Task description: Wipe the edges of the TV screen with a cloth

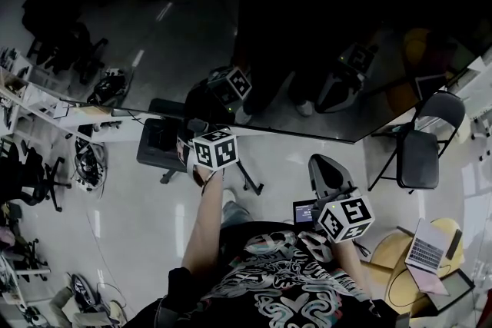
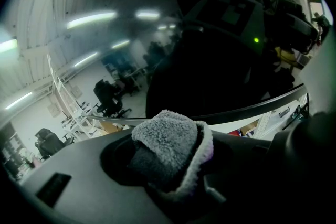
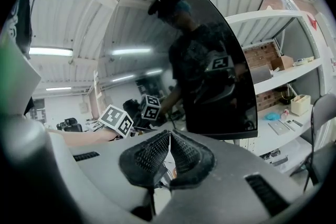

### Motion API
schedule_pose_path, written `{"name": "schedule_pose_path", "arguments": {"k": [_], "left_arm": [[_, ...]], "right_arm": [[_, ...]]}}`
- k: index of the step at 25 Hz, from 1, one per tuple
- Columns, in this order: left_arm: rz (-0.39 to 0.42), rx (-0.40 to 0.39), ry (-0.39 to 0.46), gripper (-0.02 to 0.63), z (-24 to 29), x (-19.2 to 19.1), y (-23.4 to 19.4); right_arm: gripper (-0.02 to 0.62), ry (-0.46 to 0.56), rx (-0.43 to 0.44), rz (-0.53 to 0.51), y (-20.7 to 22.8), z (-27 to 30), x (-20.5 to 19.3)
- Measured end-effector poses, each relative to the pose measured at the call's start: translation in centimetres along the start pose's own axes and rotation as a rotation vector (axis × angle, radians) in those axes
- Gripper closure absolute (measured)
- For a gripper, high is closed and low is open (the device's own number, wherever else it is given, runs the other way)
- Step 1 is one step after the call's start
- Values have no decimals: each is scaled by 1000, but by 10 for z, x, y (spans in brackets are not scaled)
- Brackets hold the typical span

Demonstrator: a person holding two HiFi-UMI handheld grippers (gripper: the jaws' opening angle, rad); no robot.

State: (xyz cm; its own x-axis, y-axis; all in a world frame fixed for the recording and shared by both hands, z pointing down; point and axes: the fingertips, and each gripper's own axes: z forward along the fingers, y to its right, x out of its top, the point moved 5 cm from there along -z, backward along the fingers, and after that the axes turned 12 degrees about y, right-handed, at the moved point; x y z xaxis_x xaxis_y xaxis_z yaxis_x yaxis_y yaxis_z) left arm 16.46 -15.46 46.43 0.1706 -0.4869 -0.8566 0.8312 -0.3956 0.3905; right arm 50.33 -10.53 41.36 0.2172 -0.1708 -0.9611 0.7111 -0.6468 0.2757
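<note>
1. TV [image 1: 307,27] – a big dark panel that fills the upper half of the head view and mirrors the room. Its lower edge [image 1: 231,127] slants across mid-frame. Nothing on the glass or frame shows which stretches have been wiped, so progress can only be judged. The lower edge looks like the one in hand, near its left part, with the rest of it and the other sides probably still to do.
2. Left forearm [image 1: 204,226] – bare and stretched forward, up the centre-left of the head view. It carries the left gripper [image 1: 201,136] to just below the TV's lower edge.
3. Right gripper [image 3: 169,153] – at lower right of the head view, well short of the TV. Its two ribbed jaws are pressed together with nothing between them, and it points toward the screen.
4. Cloth [image 2: 170,147] – grey fleece, folded into a wad and clamped between the left gripper's jaws. In the left gripper view its top overlaps the thin dark line of the TV's edge, though real contact cannot be confirmed.
</note>
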Motion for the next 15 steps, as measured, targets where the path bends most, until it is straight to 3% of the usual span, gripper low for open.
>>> {"name": "schedule_pose_path", "arguments": {"k": [15], "left_arm": [[-8, -19, 6, 371, -12, 6, 28]], "right_arm": [[563, -8, -23, -1, 18, -22, 1]]}}
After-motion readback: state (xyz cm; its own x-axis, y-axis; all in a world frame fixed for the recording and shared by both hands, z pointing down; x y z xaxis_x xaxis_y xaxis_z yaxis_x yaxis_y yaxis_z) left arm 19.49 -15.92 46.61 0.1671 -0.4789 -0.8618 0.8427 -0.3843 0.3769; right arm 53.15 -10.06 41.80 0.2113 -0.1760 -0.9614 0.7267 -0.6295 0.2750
